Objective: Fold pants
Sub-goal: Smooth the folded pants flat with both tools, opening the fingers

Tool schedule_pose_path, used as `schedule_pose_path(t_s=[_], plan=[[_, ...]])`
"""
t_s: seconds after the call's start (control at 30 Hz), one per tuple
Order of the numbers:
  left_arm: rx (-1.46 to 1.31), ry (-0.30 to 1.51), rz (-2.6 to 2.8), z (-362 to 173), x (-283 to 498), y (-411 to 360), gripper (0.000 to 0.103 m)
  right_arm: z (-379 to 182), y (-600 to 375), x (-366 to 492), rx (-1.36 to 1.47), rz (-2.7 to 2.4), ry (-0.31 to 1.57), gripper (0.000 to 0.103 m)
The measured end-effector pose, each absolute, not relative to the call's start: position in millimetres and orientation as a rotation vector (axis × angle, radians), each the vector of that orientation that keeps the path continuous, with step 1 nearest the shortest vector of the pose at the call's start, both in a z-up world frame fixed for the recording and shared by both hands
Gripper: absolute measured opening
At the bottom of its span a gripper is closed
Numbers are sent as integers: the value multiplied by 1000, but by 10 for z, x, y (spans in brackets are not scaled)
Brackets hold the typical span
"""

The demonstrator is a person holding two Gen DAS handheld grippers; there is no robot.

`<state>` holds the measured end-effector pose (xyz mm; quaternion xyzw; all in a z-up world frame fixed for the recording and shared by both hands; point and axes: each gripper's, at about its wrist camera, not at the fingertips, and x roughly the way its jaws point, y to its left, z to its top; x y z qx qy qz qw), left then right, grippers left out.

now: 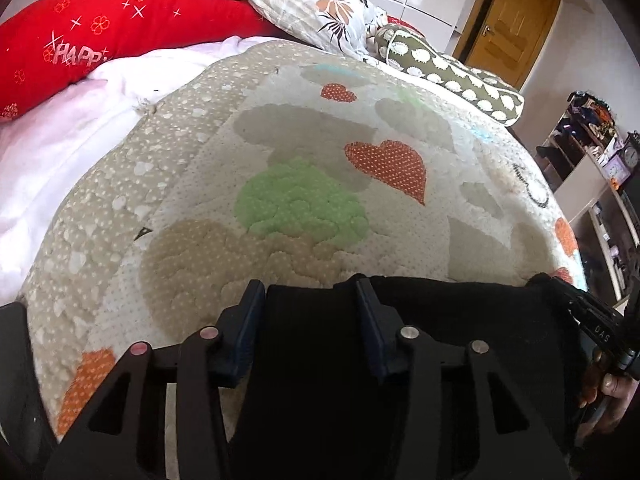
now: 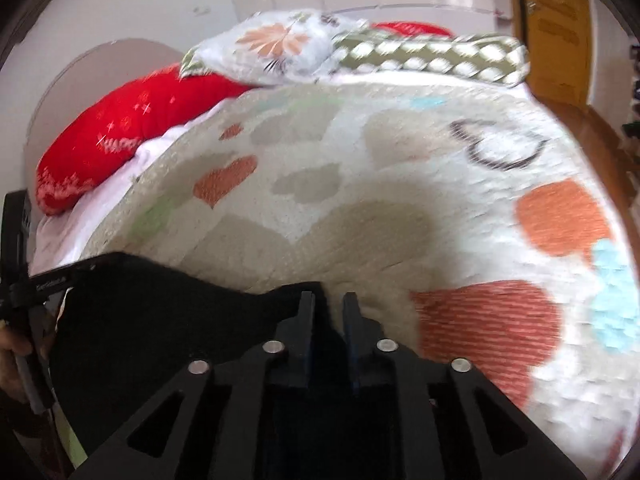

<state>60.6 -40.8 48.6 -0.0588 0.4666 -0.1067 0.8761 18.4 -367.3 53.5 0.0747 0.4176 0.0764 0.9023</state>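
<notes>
The black pants [image 1: 316,360] lie at the near edge of a quilted bedspread [image 1: 304,152] with heart patches. My left gripper [image 1: 310,292] has its fingers wide apart over the pants' top edge, with black cloth showing between them. The right gripper shows at the far right of this view [image 1: 592,320]. In the right wrist view the pants [image 2: 160,320] spread to the left, and my right gripper [image 2: 328,300] has its fingers close together with a fold of the black cloth pinched between them. The left gripper [image 2: 52,280] shows at the left edge there. This view is blurred.
A red pillow [image 1: 100,36], a floral pillow [image 1: 304,0] and a green patterned bolster [image 1: 452,72] lie at the head of the bed. A white sheet [image 1: 60,140] is at the left. Shelves [image 1: 592,152] and a wooden door [image 1: 516,20] stand to the right.
</notes>
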Motion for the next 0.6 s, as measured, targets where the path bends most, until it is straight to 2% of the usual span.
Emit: schedule_pose_path(t_s=[0.07, 0.2, 0.33, 0.6], plan=[[-111, 952, -210, 615, 521, -345, 48, 673, -3690, 32, 159, 167, 845, 22], [-59, 918, -188, 772, 329, -315, 49, 835, -3428, -374, 118, 293, 815, 32], [-34, 906, -216, 799, 86, -356, 61, 769, -2957, -675, 15, 408, 831, 32], [12, 862, -173, 745, -220, -421, 64, 616, -2564, -824, -11, 443, 867, 32]])
